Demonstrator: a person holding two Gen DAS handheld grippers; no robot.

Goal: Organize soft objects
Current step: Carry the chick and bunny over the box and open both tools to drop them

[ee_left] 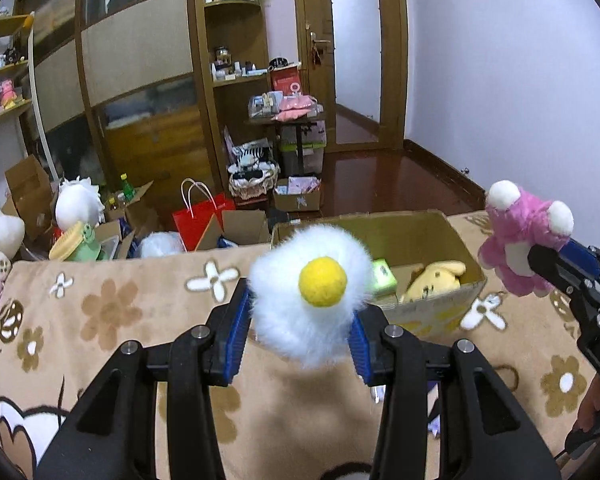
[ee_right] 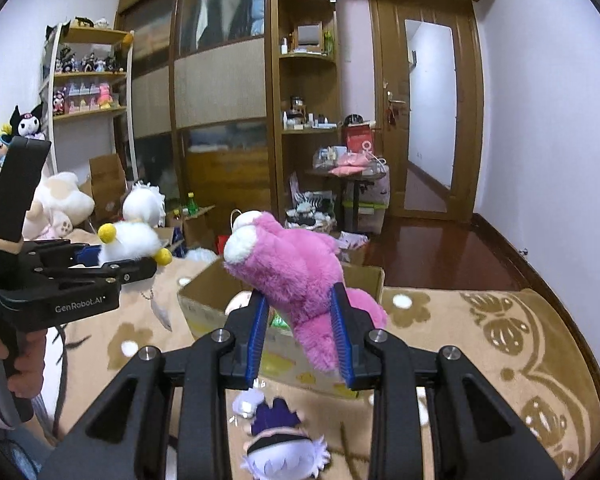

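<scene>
You hold two plush toys: left claw (ee_left: 300,320) grips one fluffy white yellow-nosed plush (ee_left: 312,296), right claw (ee_right: 300,336) grips one pink furry bear (ee_right: 296,276).

Ahead of the gripper and to its left we see a red paper bag (ee_left: 202,216) on the floor among open boxes. Farther ahead stands a wooden wardrobe (ee_left: 140,80), with a wooden door (ee_left: 356,52) to its right.

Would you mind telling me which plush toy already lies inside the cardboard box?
The yellow plush toy lies in the cardboard box; the white one and pink one are held by claws.
</scene>
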